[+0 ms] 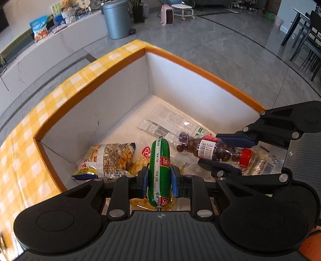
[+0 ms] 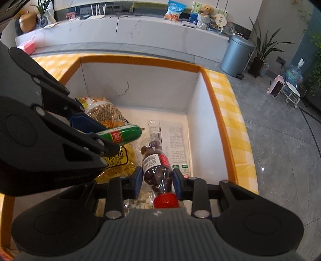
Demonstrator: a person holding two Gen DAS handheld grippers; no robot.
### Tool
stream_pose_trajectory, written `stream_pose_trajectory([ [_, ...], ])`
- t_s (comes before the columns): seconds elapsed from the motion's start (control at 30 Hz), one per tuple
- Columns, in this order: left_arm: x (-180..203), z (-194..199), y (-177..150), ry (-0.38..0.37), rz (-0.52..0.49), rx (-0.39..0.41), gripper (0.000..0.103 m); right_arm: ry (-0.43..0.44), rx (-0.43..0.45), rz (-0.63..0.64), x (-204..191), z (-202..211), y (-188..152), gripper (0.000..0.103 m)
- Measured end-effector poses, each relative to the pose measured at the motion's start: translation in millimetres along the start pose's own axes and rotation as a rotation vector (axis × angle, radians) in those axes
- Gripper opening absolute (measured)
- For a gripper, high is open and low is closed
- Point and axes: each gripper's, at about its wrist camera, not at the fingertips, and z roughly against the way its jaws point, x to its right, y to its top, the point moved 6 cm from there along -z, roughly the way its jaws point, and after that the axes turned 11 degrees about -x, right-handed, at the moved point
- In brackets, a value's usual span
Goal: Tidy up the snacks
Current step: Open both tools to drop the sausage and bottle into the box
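Observation:
My left gripper (image 1: 159, 178) is shut on a green sausage (image 1: 160, 172) and holds it over the open orange-rimmed box (image 1: 192, 66). My right gripper (image 2: 157, 181) is shut on a small red-capped bottle of dark chocolate balls (image 2: 155, 170), also above the box floor. In the left wrist view the right gripper (image 1: 224, 154) and the bottle (image 1: 208, 149) are at the right. In the right wrist view the left gripper (image 2: 100, 136) and the sausage (image 2: 122, 136) are at the left. The box (image 2: 140, 61) holds a bread bag (image 1: 108, 158), a yellow snack bag (image 2: 118, 162) and a flat clear packet (image 2: 174, 140).
The box stands on a yellow checked tablecloth (image 1: 26, 144). Beyond it are grey floor tiles, a grey bin (image 1: 116, 20), a white bench with snack bags (image 1: 40, 28) and a pink heater (image 1: 167, 15). Dark chairs (image 1: 307, 36) stand at the far right.

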Motion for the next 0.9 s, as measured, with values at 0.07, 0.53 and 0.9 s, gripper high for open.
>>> stream_pose_trajectory([
  [0.07,-0.6,-2.9,-0.9,0.000,0.001,-0.015,0.026,-0.003,-0.009,0.011,-0.4,-1.8,1.3,0.030],
  [0.53,-6.5,6.2,-5.5,0.008,0.010,-0.018,0.050,-0.005,-0.026,0.039,-2.1,1.2,0.1,0.046],
  [0.9,-13.6,75.1,-22.3,-0.007,0.065,0.182,0.070,-0.069,0.117,-0.003,-7.7,47.1,1.3,0.081],
])
